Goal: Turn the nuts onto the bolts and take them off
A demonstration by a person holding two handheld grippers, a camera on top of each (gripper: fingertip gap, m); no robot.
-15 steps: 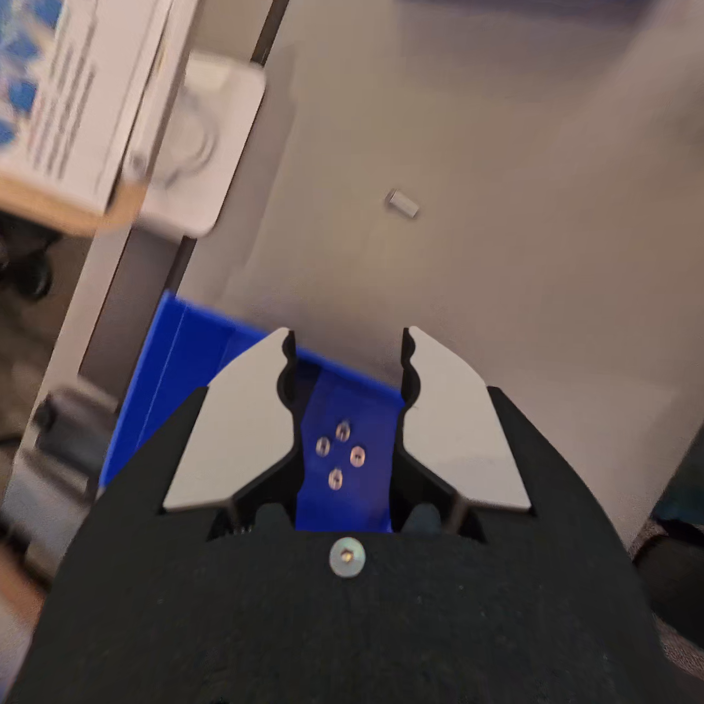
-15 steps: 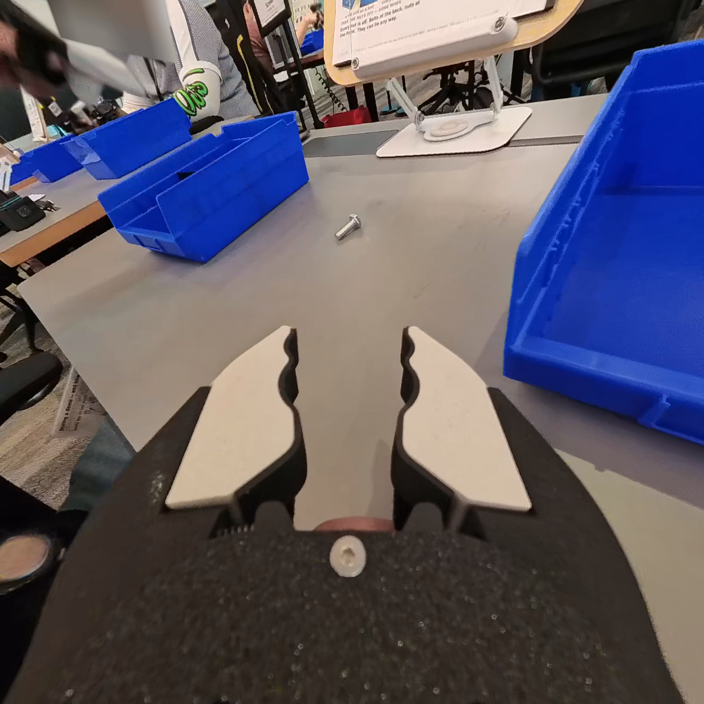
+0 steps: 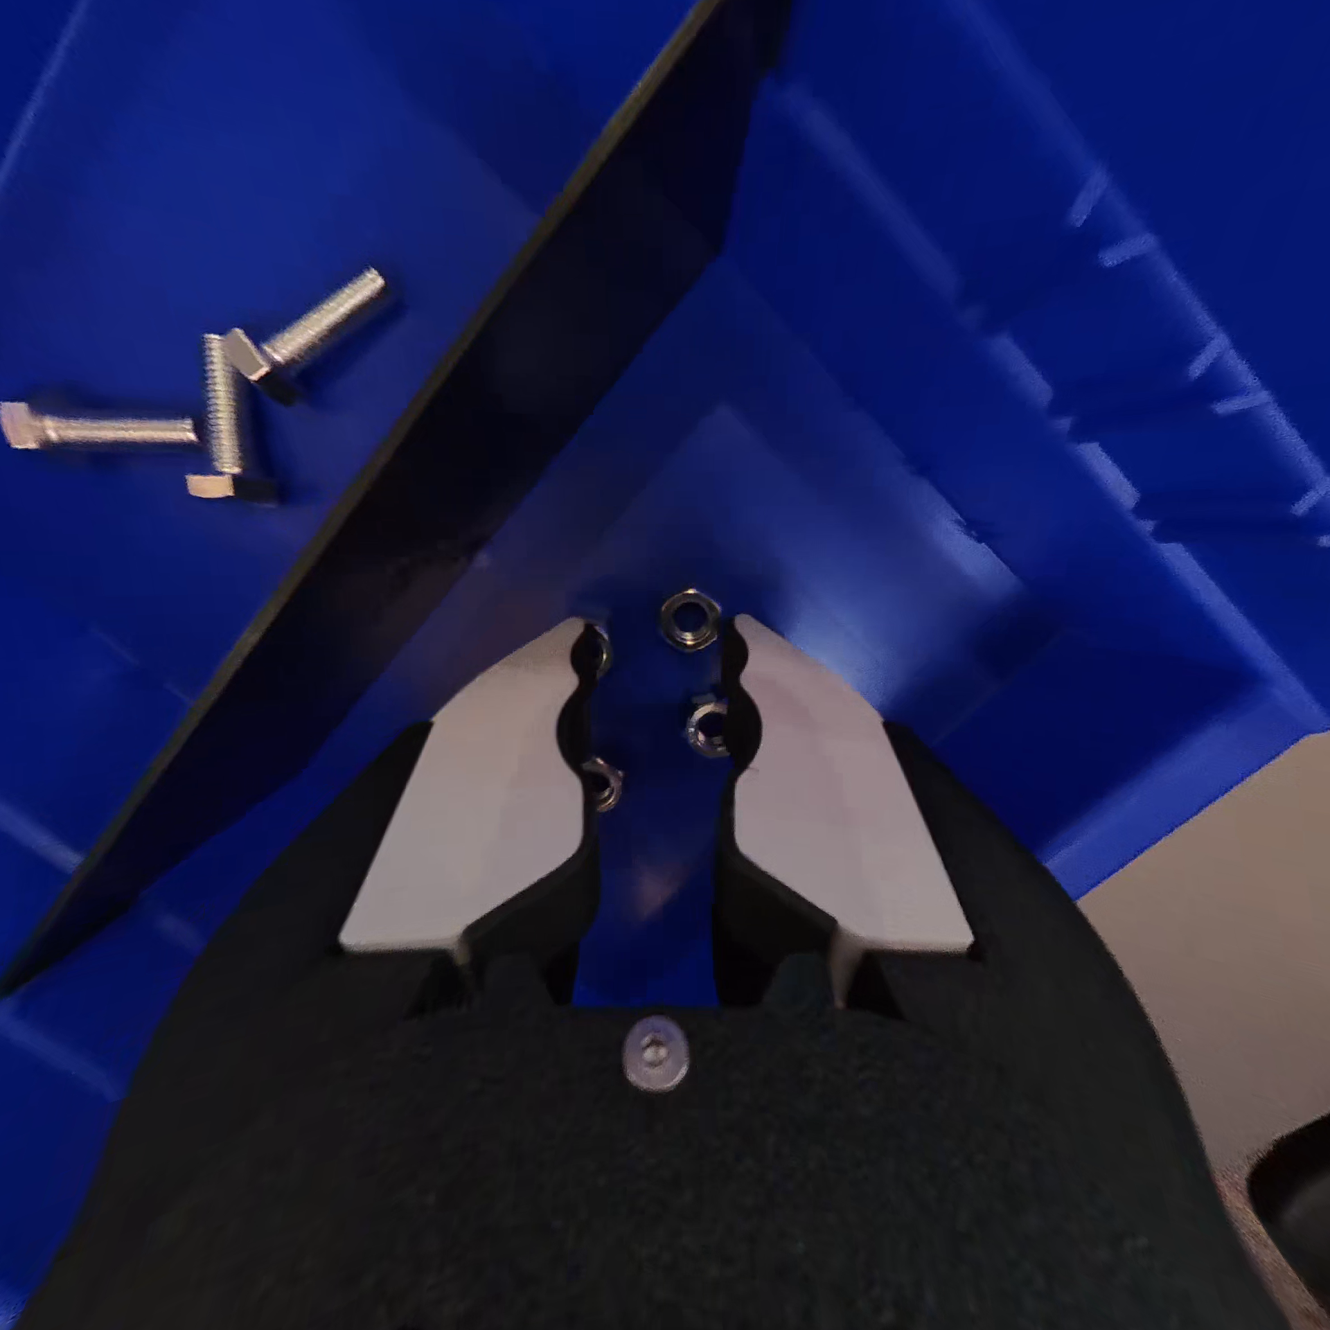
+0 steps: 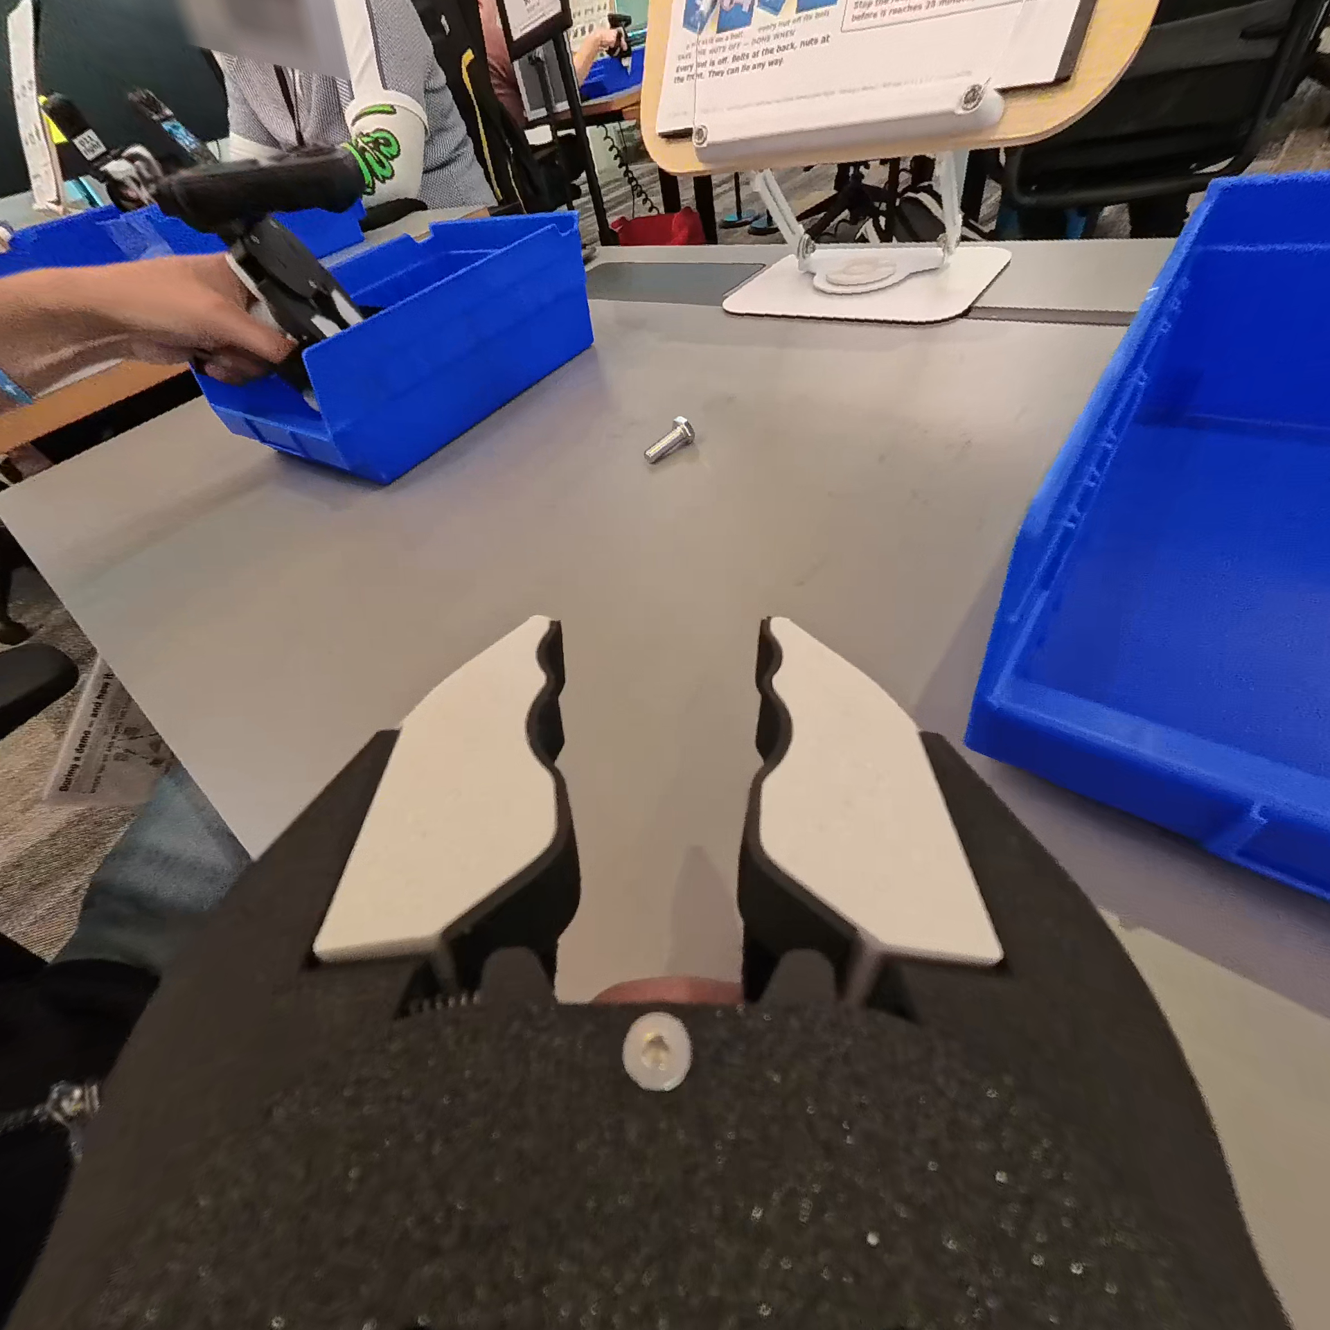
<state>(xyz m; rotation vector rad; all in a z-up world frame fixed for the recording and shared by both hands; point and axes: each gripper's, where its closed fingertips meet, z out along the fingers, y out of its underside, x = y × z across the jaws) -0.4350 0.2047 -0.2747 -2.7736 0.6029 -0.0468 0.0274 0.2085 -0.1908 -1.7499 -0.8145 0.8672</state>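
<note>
Left gripper (image 3: 658, 633) gapes inside the blue plastic bin (image 3: 935, 446), over four hex nuts (image 3: 689, 620); threaded steel bolts (image 3: 216, 403) upper left (past a dark divider (image 3: 460, 460)). Right gripper (image 4: 658, 633) wide, empty, above the smooth grey table (image 4: 360, 576); lone bolt (image 4: 669, 440) mid-frame.

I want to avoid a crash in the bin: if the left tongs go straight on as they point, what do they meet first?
Probably the nuts on the bin floor. The left tongs are open, pointing down at them, several lying between or beside the fingers. Depth is unclear, so they may already be close.
</note>
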